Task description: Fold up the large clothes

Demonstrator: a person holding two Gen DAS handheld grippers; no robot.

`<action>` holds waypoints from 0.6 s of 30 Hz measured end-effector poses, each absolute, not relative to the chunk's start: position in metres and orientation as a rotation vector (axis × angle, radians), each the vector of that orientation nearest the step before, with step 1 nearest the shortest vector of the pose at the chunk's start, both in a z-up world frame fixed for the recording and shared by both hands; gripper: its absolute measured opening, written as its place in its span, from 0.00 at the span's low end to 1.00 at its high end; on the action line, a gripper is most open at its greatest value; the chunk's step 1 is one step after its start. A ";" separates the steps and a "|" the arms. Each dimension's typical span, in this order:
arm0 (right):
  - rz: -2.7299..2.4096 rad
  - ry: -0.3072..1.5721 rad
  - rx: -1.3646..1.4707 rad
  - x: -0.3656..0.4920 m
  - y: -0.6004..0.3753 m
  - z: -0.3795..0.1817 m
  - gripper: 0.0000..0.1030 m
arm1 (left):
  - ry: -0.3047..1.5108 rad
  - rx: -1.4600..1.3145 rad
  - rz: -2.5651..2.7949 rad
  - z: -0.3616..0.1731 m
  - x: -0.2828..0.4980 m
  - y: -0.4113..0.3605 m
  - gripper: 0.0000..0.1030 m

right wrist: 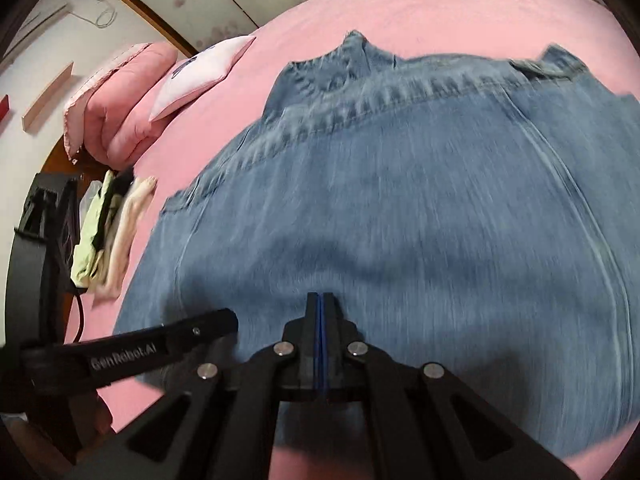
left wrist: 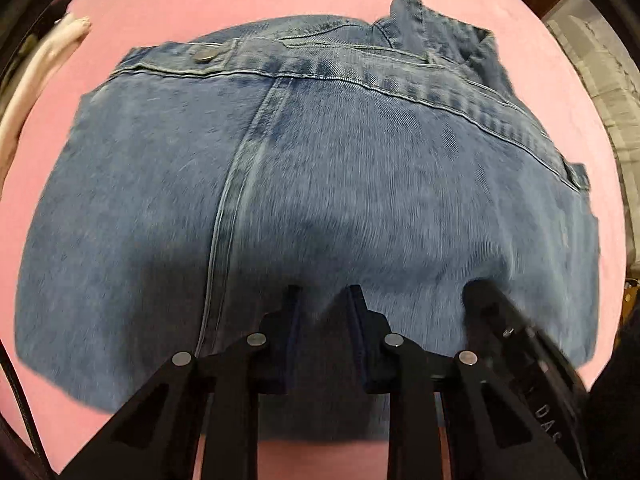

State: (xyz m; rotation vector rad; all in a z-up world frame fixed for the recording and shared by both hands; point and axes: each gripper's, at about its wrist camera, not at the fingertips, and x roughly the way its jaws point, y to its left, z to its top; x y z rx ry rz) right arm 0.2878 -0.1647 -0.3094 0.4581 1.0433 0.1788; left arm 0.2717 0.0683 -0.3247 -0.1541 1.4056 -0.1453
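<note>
A large blue denim jacket (left wrist: 340, 168) lies spread flat on the pink bed, its stitched band and metal button (left wrist: 205, 55) at the far side. My left gripper (left wrist: 324, 294) points steeply down at the jacket's near part. Its jaws stand narrowly apart with a ridge of denim bunched between them. The right wrist view shows the same jacket (right wrist: 400, 200), blurred by motion. My right gripper (right wrist: 320, 300) hovers over its near middle, blue pads pressed together with nothing between them. The left gripper's finger (right wrist: 208, 326) reaches in from the left onto the cloth.
The pink bed sheet (right wrist: 400, 12) surrounds the jacket. A folded pink quilt (right wrist: 120, 104) and a white pillow (right wrist: 200, 76) sit far left. A pile of pale clothes (right wrist: 108, 232) lies at the bed's left edge, beside a black stand (right wrist: 44, 216).
</note>
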 end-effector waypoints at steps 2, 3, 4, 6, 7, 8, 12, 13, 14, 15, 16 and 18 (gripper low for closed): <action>0.175 1.036 0.433 0.303 -0.167 -0.312 0.00 | 1.397 -0.166 -0.141 -0.326 0.283 0.065 0.21; 0.178 1.031 0.440 0.308 -0.169 -0.312 0.00 | 1.384 -0.171 -0.147 -0.325 0.283 0.068 0.21; 0.183 1.022 0.451 0.314 -0.173 -0.313 0.00 | 1.368 -0.174 -0.157 -0.325 0.283 0.069 0.21; 0.179 1.008 0.434 0.323 -0.178 -0.312 0.00 | 1.340 -0.187 -0.174 -0.322 0.286 0.071 0.21; 0.182 1.008 0.427 0.328 -0.180 -0.312 0.00 | 1.314 -0.192 -0.183 -0.320 0.289 0.074 0.21; 0.179 1.006 0.423 0.333 -0.183 -0.312 0.00 | 1.288 -0.192 -0.188 -0.318 0.296 0.071 0.21; 0.156 0.998 0.429 0.349 -0.195 -0.311 0.00 | 1.234 -0.148 -0.179 -0.315 0.330 0.068 0.21; 0.141 0.994 0.422 0.352 -0.199 -0.311 0.00 | 1.228 -0.143 -0.172 -0.313 0.339 0.068 0.21; 0.124 0.990 0.422 0.352 -0.205 -0.311 0.00 | 1.224 -0.149 -0.167 -0.311 0.346 0.071 0.20; 0.114 0.990 0.435 0.353 -0.213 -0.311 0.00 | 1.219 -0.163 -0.153 -0.309 0.351 0.075 0.17; 0.113 0.989 0.464 0.353 -0.221 -0.312 0.00 | 1.214 -0.174 -0.129 -0.307 0.354 0.082 0.10; 0.025 0.983 0.466 0.351 -0.244 -0.311 0.00 | 1.197 -0.193 -0.055 -0.305 0.363 0.100 0.04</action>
